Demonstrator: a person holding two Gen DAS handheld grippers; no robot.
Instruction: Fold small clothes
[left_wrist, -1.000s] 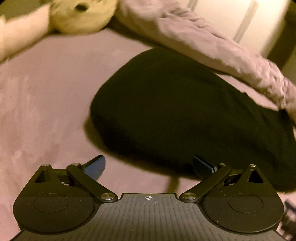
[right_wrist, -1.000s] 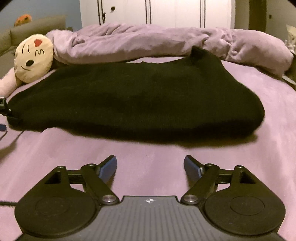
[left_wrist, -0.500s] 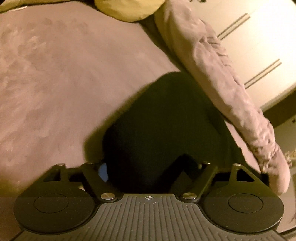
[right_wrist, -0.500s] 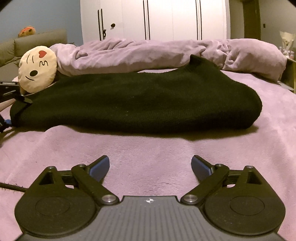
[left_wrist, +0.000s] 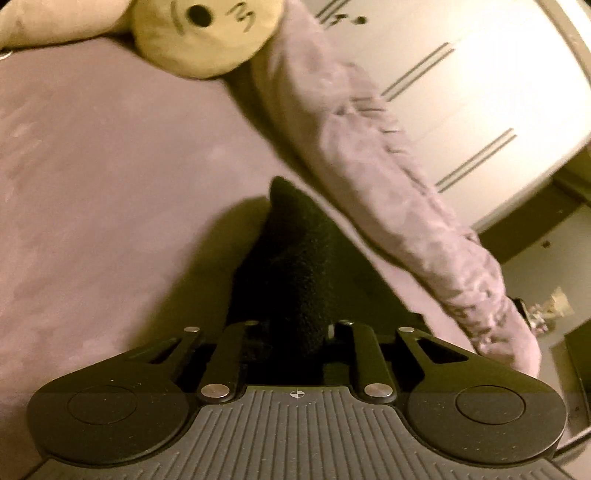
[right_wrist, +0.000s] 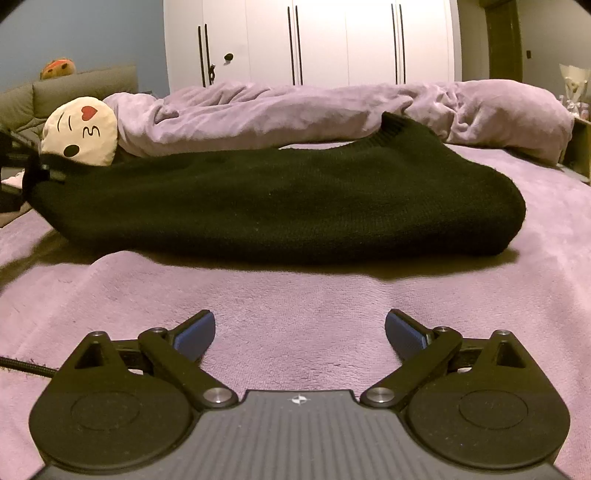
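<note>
The fold looks barely begun, as far as I can judge: the black knit garment (right_wrist: 280, 199) lies stretched across the bed (right_wrist: 295, 295) in one long, loosely doubled shape, with a ribbed edge sticking up at its far side, and no tidy small bundle has been made yet. The left gripper (left_wrist: 295, 332) is at one end of it, its jaws closing narrow with a bunch of the black knit between them, and the fabric rises from the bed toward them in a dark ridge (whether the pads grip firmly or only pinch a loose bit is hidden by the cloth itself). The right gripper (right_wrist: 299, 330) hangs low over bare bed just in front of the garment's near long edge, its jaws opening to their widest with nothing between them and not touching the cloth. What remains, I think, is the main work: carrying the held end over, and then squaring up the result. The bed is covered in a soft mauve plush sheet, with a rumpled blanket (right_wrist: 332, 110) of the same colour rolled along the far side, touching the garment's far edge. A round cream cushion with a winking face (right_wrist: 79, 129) sits at one end, and white wardrobe doors (right_wrist: 332, 40) stand behind, under warm, dim light.
</note>
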